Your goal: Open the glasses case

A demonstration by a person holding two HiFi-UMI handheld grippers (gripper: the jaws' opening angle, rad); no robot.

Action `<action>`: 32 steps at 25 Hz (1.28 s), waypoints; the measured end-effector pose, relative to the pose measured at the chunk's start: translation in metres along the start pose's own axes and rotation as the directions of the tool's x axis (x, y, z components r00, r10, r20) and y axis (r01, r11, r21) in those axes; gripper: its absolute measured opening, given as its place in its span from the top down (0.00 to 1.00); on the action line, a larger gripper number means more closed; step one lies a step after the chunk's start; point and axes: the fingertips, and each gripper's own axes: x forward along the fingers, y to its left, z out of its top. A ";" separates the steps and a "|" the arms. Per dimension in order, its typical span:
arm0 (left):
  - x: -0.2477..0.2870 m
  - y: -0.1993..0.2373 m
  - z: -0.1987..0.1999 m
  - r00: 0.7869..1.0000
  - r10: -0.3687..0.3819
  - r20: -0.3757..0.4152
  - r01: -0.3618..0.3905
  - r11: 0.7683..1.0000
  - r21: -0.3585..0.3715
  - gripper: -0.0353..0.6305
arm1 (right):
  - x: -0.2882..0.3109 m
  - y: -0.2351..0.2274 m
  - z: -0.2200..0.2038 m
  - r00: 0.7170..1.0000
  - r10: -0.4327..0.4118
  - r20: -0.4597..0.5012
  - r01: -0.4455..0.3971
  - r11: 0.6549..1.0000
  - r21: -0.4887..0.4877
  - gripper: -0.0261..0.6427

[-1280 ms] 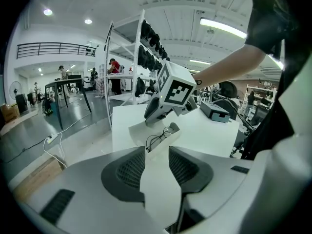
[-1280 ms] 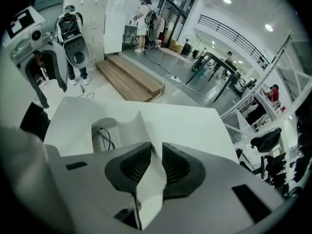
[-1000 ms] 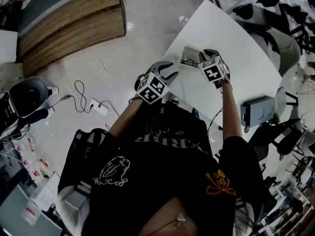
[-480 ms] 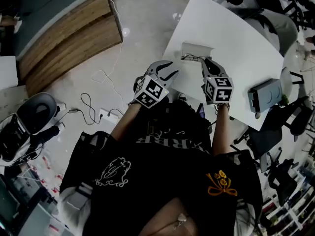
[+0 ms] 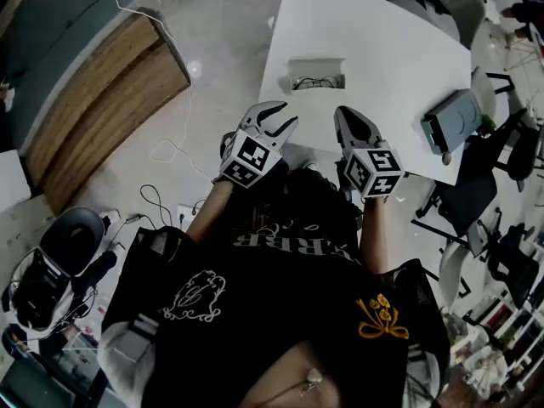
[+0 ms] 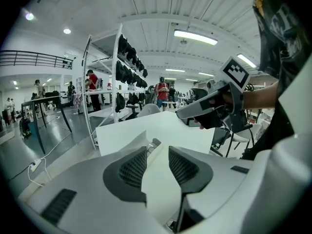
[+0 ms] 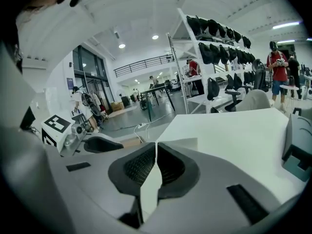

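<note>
- The white counter (image 5: 382, 41) is spreading out on every side of the glasses case (image 5: 316, 73). The case is sitting a little in from the edge nearest the person, probably so that both arms can work on it.
- A grey box (image 5: 452, 119) is lying well to the right of the case, out by the counter's edge. It seems to be playing no part in the task.
- The left tool (image 5: 287, 117) is hovering on the near side of the case and to its left, well clear of it. Its jaws are standing spread with only bare counter showing between them. It is pointing towards the case, which looks like readiness to steady it.
- The right tool (image 5: 347, 117) is hovering on the near side of the case and to its right, also clear of it. Its jaws have just been closing and are now sitting pressed almost together on nothing. That empty pinch suggests it is not reaching for the lid.
- The case itself appears to be lying open, with its lid tilting up on the far side and something dark, probably glasses, showing inside. Neither tool is touching it, so the opening looks complete.
</note>
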 end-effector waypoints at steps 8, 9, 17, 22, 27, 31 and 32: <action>0.003 -0.028 0.022 0.999 -0.023 0.035 0.022 1.000 0.021 0.73 | -0.046 0.008 -0.001 0.999 0.023 0.047 -0.026 0.998 0.062 0.94; 0.001 -0.032 0.026 0.999 -0.017 0.045 0.016 1.000 0.021 0.73 | -0.052 0.008 -0.003 0.998 0.026 0.050 -0.029 0.997 0.067 0.94; -0.015 -0.069 0.055 0.987 0.040 0.155 -0.025 0.995 -0.098 0.76 | -0.111 0.008 -0.024 0.996 0.062 0.059 -0.067 0.993 0.094 0.94; -0.029 -0.112 0.064 0.985 0.063 0.162 -0.049 0.995 -0.087 0.80 | -0.147 0.009 -0.034 0.991 0.100 0.094 -0.108 0.991 0.082 0.94; -0.046 -0.149 0.059 0.984 0.094 0.151 -0.082 0.993 -0.085 0.86 | -0.172 0.015 -0.052 0.984 0.137 0.113 -0.146 0.986 0.080 0.94; -0.060 -0.180 0.052 0.985 0.104 0.138 -0.096 0.994 -0.061 0.88 | -0.192 0.023 -0.068 0.972 0.190 0.137 -0.204 0.973 0.103 0.94; -0.064 -0.186 0.050 0.986 0.105 0.130 -0.099 0.993 -0.058 0.88 | -0.196 0.027 -0.070 0.969 0.202 0.143 -0.218 0.971 0.101 0.94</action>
